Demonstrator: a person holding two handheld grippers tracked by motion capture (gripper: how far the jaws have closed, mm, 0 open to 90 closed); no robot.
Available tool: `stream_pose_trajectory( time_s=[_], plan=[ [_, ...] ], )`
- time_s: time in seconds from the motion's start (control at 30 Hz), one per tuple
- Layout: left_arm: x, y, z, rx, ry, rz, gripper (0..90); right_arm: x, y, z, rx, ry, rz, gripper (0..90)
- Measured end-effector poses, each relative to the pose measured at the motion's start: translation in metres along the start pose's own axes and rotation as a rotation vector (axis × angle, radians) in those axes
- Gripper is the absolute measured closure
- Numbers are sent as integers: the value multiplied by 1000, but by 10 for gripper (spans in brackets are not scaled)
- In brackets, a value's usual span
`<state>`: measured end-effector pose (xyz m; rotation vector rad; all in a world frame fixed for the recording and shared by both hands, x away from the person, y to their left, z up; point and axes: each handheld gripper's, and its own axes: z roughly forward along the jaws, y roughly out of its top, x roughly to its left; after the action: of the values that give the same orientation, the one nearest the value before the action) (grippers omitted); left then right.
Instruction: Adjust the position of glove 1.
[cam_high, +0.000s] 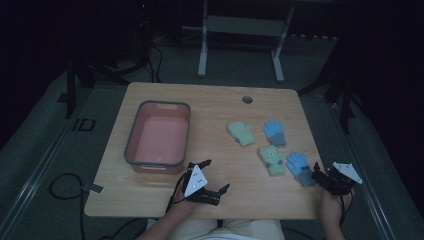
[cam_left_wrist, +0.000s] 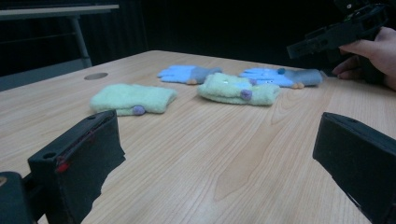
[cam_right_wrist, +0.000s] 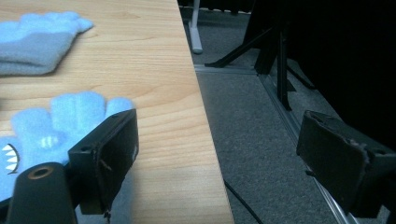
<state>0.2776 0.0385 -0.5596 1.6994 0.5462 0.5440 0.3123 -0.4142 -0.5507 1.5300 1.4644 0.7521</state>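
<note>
On the wooden bench (cam_high: 165, 192), four small gloves lie in a loose cluster on the right half, and the right tool (cam_high: 324, 176) hangs at the near right corner with its jaws spread wide, one jaw over the nearest blue glove (cam_high: 298, 167) and the other out past the bench edge above the grey floor. That blue glove lies flat, its long axis running roughly front to back with a slight slant, the fingers pointing away from the person toward the far left and the grey cuff toward the near edge, just beside the tool. Just left of it, nearly touching, lies a green glove (cam_high: 272, 159), similarly aligned. Farther back sit a second blue glove (cam_high: 275, 132), fingers pointing away, and a second green glove (cam_high: 241, 133), slanted. The left tool (cam_high: 215, 177) is held low over the near middle of the bench, its jaws also spread apart and holding nothing, facing the gloves. A pink tub with a grey rim (cam_high: 131, 145) stands on the left half, well apart from the gloves.
</note>
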Motion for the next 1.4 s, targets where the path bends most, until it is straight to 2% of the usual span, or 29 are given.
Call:
stream_pose_trajectory(
  time_s=[0.27, 0.4, 0.6, 0.7, 0.93, 1.07, 1.13, 1.27, 1.4],
  plan=[
    [0, 0, 0, 0, 0, 1, 10, -1, 9, -3, -3, 33, 0, 126],
    [0, 0, 0, 0, 0, 1, 10, -4, 19, -7, -14, 49, 14, 126],
    [0, 0, 0, -1, -1, 0, 10, -4, 34, -13, -30, 50, -2, 127],
    [0, 0, 0, -1, -1, 1, 10, -4, 42, -17, -28, 69, 3, 127],
    [0, 0, 0, -1, -1, 0, 10, 3, 68, -30, -79, 110, 0, 128],
    [0, 0, 0, -1, -2, -1, 10, 8, 84, -36, -99, 162, 9, 128],
    [0, 0, 0, -1, -2, 0, 10, 9, 89, -38, -109, 171, 4, 128],
    [0, 0, 0, -1, -3, -2, 10, 20, 109, -43, -141, 213, -23, 128],
    [0, 0, 0, -2, -4, -3, 10, 29, 122, -44, -145, 255, -39, 127]
  ],
)
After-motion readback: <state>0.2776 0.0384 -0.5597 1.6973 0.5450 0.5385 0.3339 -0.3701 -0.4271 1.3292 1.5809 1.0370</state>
